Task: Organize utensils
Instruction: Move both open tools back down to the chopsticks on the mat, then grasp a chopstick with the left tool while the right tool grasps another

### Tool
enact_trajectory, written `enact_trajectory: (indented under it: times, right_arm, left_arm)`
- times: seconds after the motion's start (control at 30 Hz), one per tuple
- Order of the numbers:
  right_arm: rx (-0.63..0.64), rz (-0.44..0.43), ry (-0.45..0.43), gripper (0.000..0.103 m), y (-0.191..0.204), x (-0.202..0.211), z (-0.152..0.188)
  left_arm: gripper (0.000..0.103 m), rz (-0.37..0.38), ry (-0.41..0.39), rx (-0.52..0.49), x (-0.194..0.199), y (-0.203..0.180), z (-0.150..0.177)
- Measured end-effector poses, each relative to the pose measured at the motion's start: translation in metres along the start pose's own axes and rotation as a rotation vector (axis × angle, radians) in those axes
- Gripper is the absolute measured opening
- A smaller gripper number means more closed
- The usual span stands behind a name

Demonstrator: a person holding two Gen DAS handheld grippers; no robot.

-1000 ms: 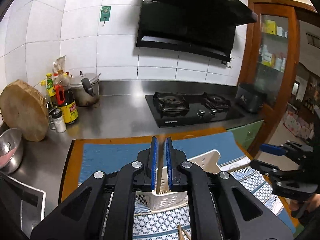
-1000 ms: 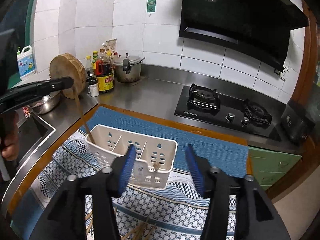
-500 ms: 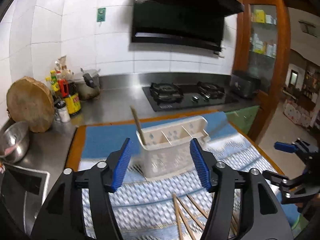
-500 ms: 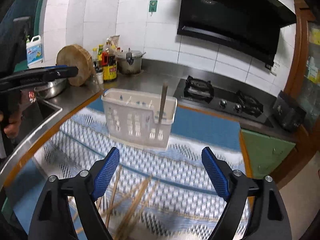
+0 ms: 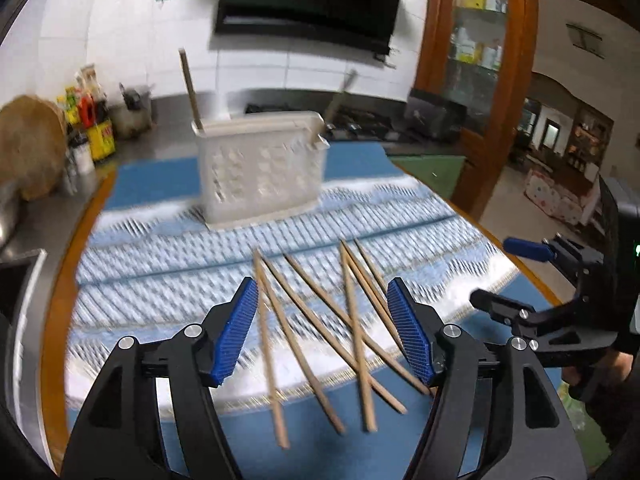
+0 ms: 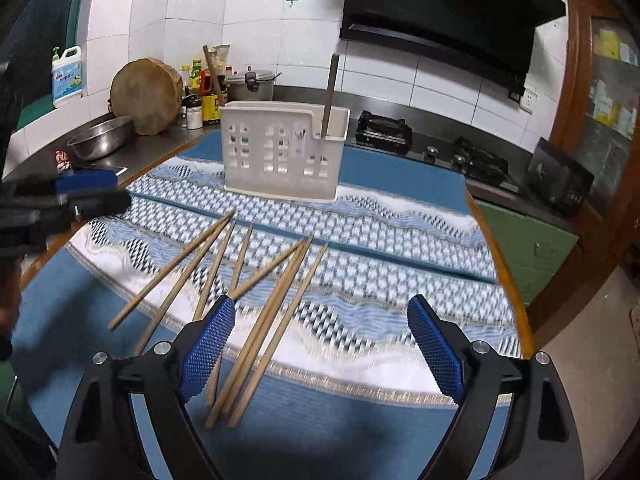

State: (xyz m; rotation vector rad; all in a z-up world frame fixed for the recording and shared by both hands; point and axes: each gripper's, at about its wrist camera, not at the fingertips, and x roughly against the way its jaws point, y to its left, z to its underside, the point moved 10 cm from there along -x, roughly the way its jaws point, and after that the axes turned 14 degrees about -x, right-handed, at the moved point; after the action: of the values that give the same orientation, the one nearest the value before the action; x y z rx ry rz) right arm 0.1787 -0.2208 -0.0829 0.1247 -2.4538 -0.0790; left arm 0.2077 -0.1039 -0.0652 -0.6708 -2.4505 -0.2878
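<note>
Loose wooden chopsticks (image 6: 256, 312), slim and pale, lie crossed on a woven blue-and-white cloth (image 6: 400, 240). Behind them stands a white perforated plastic caddy (image 6: 280, 152); one stick is upright at each end. Left gripper (image 5: 322, 332) gapes, empty, over the pile. Right gripper (image 6: 320, 348): jaws opening, nothing gripped. Steel bowl (image 6: 100, 142) and round wooden block (image 6: 146, 96) on the counter beyond.

A wood-edged table (image 6: 502, 268) carries a blue patterned cloth (image 6: 380, 232); on it stand a white caddy (image 6: 280, 152) and loose chopsticks (image 6: 256, 308)
</note>
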Motion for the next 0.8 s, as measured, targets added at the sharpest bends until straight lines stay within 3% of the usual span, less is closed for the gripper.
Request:
enact_trajectory:
  times: [0.23, 0.3, 0.5, 0.73, 0.8]
  right_arm:
    - [-0.023, 0.022, 0.002, 0.085, 0.001, 0.006, 0.03]
    - [-0.056, 0.007, 0.016, 0.085, -0.001, 0.005, 0.038]
    - [-0.098, 0.001, 0.045, 0.085, -0.004, 0.002, 0.052]
    - [-0.127, -0.009, 0.071, 0.085, -0.006, -0.003, 0.065]
    - [-0.13, -0.012, 0.08, 0.085, -0.005, -0.005, 0.069]
  left_arm:
    - [0.065, 0.067, 0.108, -0.051, -0.026, -0.042, 0.049]
    - [0.051, 0.078, 0.153, -0.074, -0.038, -0.05, 0.062]
    - [0.03, 0.085, 0.207, -0.081, -0.053, -0.055, 0.081]
    - [0.023, 0.093, 0.227, -0.078, -0.061, -0.057, 0.087]
    - [0.015, 0.096, 0.226, -0.078, -0.062, -0.059, 0.086]
